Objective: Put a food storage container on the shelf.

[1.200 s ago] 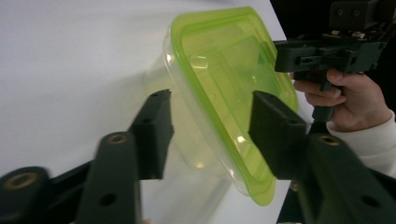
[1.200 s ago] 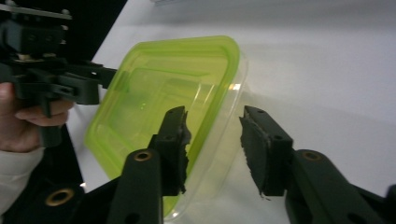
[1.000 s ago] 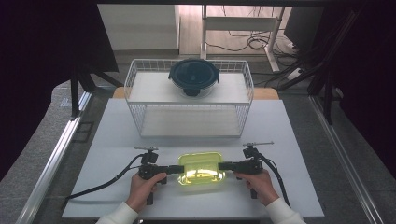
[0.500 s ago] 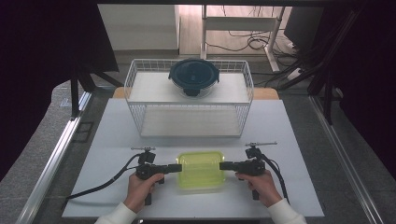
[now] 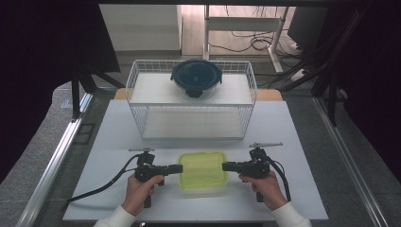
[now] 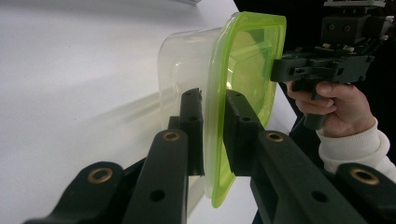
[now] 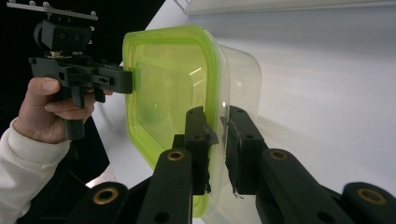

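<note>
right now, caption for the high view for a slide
Left gripper and right gripper clamp opposite rims of a green-lidded container before a wire basket.

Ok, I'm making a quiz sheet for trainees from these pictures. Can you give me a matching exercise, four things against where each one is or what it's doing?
Things:
1. green-lidded clear plastic container
2. round dark blue lidded bowl
3. white wire basket
4. left gripper

Places or states:
A. on top of the basket
B. at the far side of the white table
C. clamped on the container's left rim
D. on the table, held between both grippers

Pairs: 1-D, 2-A, 3-B, 4-C
</note>
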Demonstrator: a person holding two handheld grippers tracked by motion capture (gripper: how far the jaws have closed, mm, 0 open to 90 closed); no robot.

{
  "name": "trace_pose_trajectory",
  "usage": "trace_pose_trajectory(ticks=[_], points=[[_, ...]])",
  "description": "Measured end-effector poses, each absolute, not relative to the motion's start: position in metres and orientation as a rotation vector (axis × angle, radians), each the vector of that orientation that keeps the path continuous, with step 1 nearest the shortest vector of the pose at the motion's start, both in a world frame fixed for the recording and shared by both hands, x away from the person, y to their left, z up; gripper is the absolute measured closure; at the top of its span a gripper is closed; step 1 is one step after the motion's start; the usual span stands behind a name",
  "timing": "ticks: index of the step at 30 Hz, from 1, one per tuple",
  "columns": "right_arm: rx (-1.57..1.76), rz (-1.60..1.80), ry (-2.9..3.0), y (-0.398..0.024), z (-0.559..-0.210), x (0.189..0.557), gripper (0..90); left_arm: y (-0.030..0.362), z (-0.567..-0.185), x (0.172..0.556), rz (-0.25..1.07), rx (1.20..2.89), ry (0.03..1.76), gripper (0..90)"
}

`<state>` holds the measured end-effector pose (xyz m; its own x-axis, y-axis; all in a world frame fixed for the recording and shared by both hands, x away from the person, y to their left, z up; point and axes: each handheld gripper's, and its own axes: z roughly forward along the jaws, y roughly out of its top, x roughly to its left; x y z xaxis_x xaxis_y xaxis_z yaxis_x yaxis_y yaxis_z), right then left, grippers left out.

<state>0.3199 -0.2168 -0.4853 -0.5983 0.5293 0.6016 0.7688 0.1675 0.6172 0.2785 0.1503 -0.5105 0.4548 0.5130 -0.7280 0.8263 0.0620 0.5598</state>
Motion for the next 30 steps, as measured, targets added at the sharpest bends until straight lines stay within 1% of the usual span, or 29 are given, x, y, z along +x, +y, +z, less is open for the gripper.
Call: trace_pose_trajectory(ticks=[2,7,16,21,30], points=[[-1.245,-1.412,-2.207,-0.216,-0.482,0.319,78.5,0.151,-0.508,0.278,-0.348,1.597,1.187,79.5],[-1.215,-1.432,-2.229,-0.213,-0.476,0.318,78.7,0.153,-0.497,0.276,-0.28,1.621,1.166,79.7],[-1.194,-1.473,-2.259,-0.21,-0.463,0.322,79.0,0.155,-0.486,0.279,-0.254,1.626,1.15,79.9],[-1.176,-1.499,-2.269,-0.208,-0.455,0.325,79.0,0.16,-0.479,0.282,-0.268,1.604,1.142,79.8],[-1.136,-1.565,-2.293,-0.201,-0.428,0.327,79.2,0.167,-0.449,0.285,-0.21,1.605,1.103,79.8]])
